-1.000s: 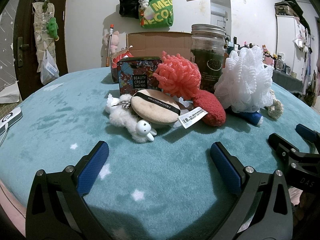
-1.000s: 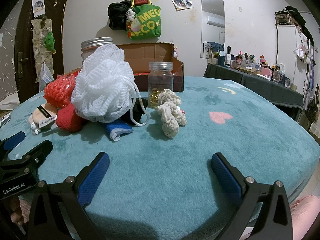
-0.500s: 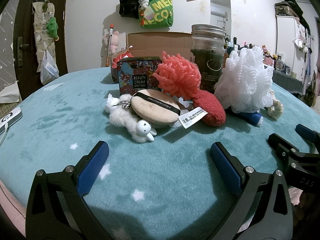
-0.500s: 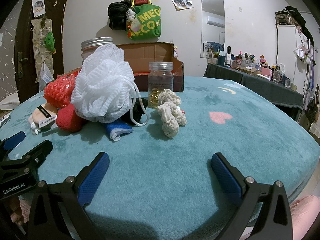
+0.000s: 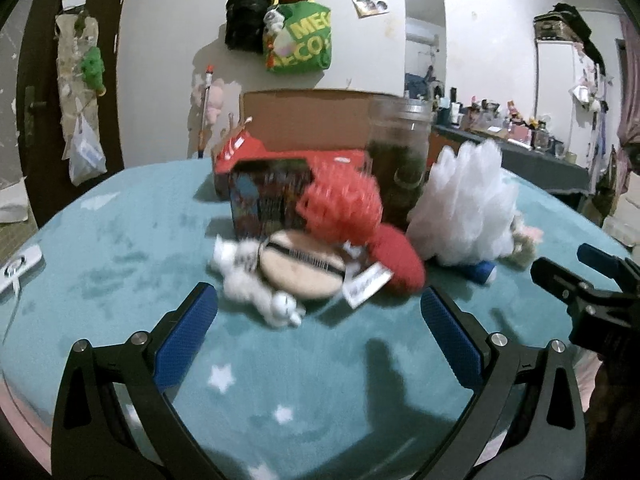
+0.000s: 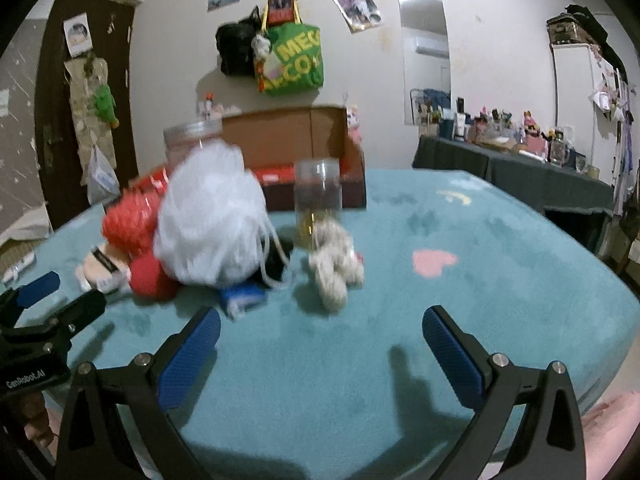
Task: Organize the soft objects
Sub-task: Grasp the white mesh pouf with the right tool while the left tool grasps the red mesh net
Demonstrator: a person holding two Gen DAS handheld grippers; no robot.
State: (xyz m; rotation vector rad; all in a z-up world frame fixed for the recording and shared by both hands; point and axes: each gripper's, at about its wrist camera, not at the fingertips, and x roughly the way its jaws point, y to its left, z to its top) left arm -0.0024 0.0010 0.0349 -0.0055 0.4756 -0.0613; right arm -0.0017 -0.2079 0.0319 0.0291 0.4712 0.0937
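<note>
Soft things lie heaped mid-table on the teal cloth (image 5: 120,240): a beige powder puff (image 5: 302,270), a white fluffy toy (image 5: 260,288), a coral mesh sponge (image 5: 340,204), a red pad (image 5: 400,260), a white bath pouf (image 5: 464,212) (image 6: 212,220), a blue roll (image 6: 242,296) and a cream knitted piece (image 6: 334,268). My left gripper (image 5: 320,340) is open just short of the puff and toy, holding nothing. My right gripper (image 6: 320,356) is open in front of the knitted piece and blue roll. Each gripper shows at the edge of the other's view.
Behind the pile stand a printed tin (image 5: 268,196), a large glass jar (image 5: 400,160), a small jar (image 6: 318,200) and an open cardboard box (image 6: 296,140). A white device (image 5: 18,268) lies at the left edge. Bare cloth stretches right past a pink heart (image 6: 434,262).
Both views have tilted and lifted, showing the pile from higher and a little closer, with motion blur. Both grippers stay open; nothing on the table has shifted.
</note>
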